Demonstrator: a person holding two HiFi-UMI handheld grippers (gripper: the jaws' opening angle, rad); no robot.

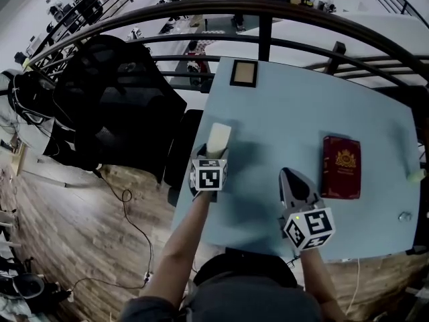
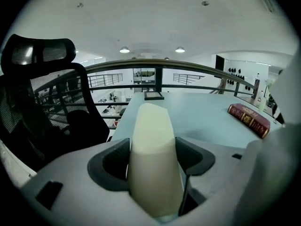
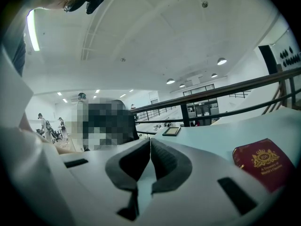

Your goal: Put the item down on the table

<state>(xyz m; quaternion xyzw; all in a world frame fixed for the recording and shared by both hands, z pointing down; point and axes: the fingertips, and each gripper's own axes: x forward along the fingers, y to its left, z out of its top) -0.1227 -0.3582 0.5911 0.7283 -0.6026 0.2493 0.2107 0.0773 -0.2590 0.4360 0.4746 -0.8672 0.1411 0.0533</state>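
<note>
My left gripper [image 1: 216, 147] is shut on a cream tapered block [image 1: 218, 139], which sticks out past the jaws over the left part of the light blue table [image 1: 281, 113]. In the left gripper view the cream block [image 2: 153, 149] stands between the dark pads [image 2: 113, 161], pinched on both sides. My right gripper [image 1: 293, 180] hovers over the table's near middle, shut with nothing in it; its pads [image 3: 162, 161] meet in the right gripper view.
A dark red book [image 1: 341, 167] lies to the right of my right gripper, also seen as the red book [image 3: 261, 161]. A small framed picture [image 1: 244, 73] lies at the table's far edge. A black office chair [image 1: 110, 106] stands left of the table. Railing [image 1: 268, 12] runs behind.
</note>
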